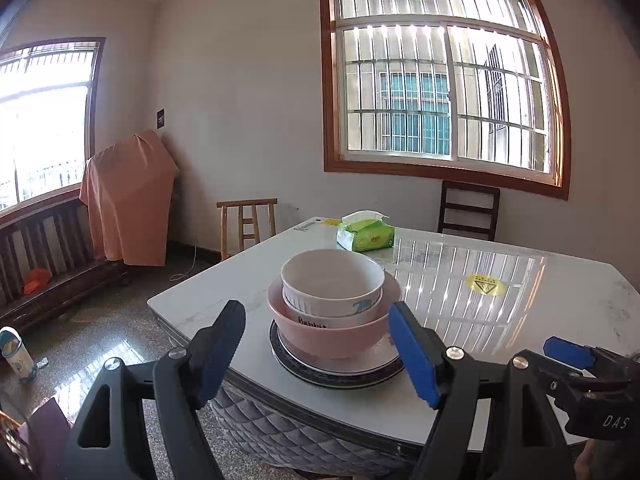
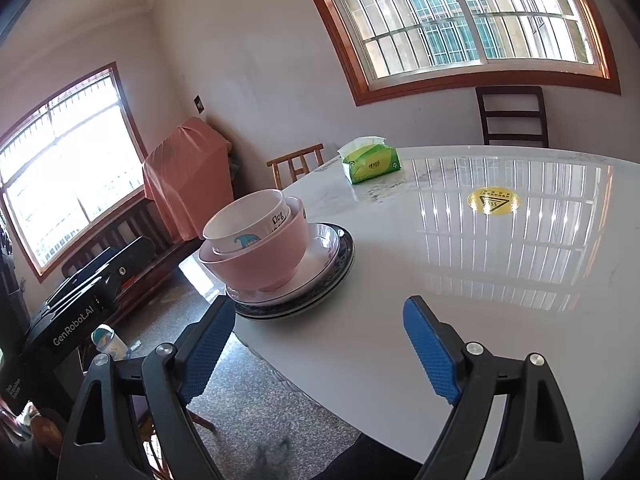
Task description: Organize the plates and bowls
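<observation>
In your left wrist view, your left gripper (image 1: 316, 350) has its jaws spread wide, and nothing is pinched between them. The stack of dishes stands just beyond the blue pads, near the table (image 1: 520, 320) corner closest to you. At the bottom of the stack lie the plates (image 1: 340, 372), a light one on dark-rimmed ones. On the plates sits the pink bowl (image 1: 332, 336), and inside it two white bowls (image 1: 332, 284) are nested, the upper one with a ribbed side. Behind the stack, further along the table, lies a green tissue pack (image 1: 366, 232). To the right of the stack a round yellow sticker (image 1: 486, 284) is on the table top. One blue finger of your right gripper (image 1: 568, 352) shows at the right edge, beside the stack.

In your right wrist view, your right gripper (image 2: 320, 344) is also spread open and holds nothing. The stack is ahead and left of its pads: plates (image 2: 320, 264) underneath, pink bowl (image 2: 264, 260) on them, white bowls (image 2: 248, 220) inside. The stack stands close to the table (image 2: 440, 320) edge. The tissue pack (image 2: 370, 162) is well behind the stack, and the yellow sticker (image 2: 494, 200) is to the right of it.
</observation>
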The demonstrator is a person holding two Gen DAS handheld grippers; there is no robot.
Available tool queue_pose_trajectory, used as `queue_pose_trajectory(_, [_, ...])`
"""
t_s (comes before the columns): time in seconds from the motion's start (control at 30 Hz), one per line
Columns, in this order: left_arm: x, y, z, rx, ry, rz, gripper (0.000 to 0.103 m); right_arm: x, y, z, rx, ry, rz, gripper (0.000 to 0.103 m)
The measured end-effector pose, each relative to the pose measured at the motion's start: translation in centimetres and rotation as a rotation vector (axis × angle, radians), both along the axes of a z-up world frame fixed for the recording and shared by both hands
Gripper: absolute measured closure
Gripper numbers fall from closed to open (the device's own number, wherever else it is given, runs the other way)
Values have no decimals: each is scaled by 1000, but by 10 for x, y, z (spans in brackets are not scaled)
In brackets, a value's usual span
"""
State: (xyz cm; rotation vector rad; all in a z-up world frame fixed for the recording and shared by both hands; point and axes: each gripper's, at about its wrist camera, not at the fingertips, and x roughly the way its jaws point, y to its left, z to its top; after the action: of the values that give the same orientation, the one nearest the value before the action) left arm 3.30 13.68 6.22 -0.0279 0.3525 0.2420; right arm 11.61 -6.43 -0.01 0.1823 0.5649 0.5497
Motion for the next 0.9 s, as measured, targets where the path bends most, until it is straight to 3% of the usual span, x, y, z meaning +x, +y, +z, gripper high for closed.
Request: queue_pose_trajectory(0.9, [-1, 6, -37, -21, 105, 42, 27, -35, -4, -9, -42, -59, -19, 8])
